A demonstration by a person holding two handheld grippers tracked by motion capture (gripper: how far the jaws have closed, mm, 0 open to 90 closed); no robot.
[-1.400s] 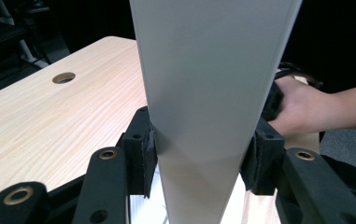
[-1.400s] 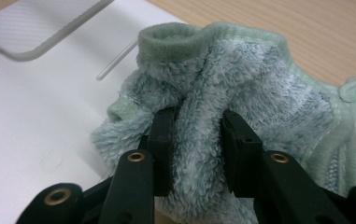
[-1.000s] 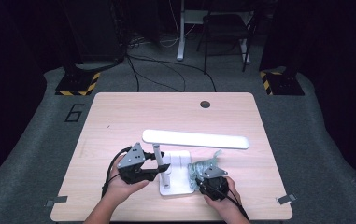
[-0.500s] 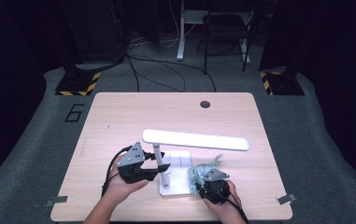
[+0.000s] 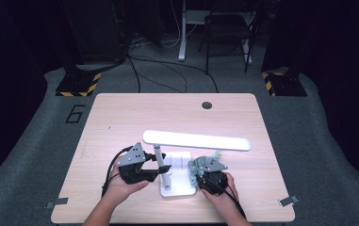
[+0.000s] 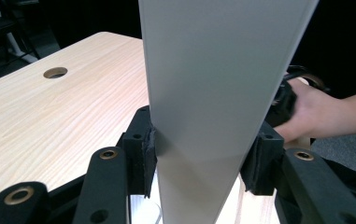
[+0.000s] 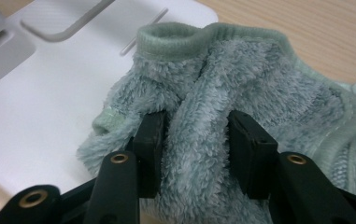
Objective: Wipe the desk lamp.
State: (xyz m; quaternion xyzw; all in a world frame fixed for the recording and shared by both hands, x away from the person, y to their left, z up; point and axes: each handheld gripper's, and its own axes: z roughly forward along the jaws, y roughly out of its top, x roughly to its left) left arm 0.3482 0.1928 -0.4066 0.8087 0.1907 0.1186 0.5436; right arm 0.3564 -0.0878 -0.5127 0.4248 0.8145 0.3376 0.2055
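Note:
A white desk lamp stands on the table, with a long head [image 5: 196,140], an upright post [image 5: 160,160] and a flat base [image 5: 179,188]. From the left, my left gripper [image 5: 160,168] is shut on the post [image 6: 203,93]; both pads [image 6: 148,154] press its sides. My right gripper [image 5: 197,172] is at the base's right edge with a pale green fluffy cloth [image 5: 205,160]. A thick fold of that cloth [image 7: 241,93] fills the right gripper [image 7: 196,144] and touches both pads. Its jaws have just been opening. The cloth lies on the white base [image 7: 49,93].
The light wooden table [image 5: 120,117] has a round cable hole [image 5: 207,105] at the back. Beyond the far edge are a chair, cables and yellow-black striped feet on the dark floor. The other hand [image 6: 316,112] shows behind the post.
My right gripper has shifted a little with the cloth over the lamp base. The left gripper and the lamp have stayed put.

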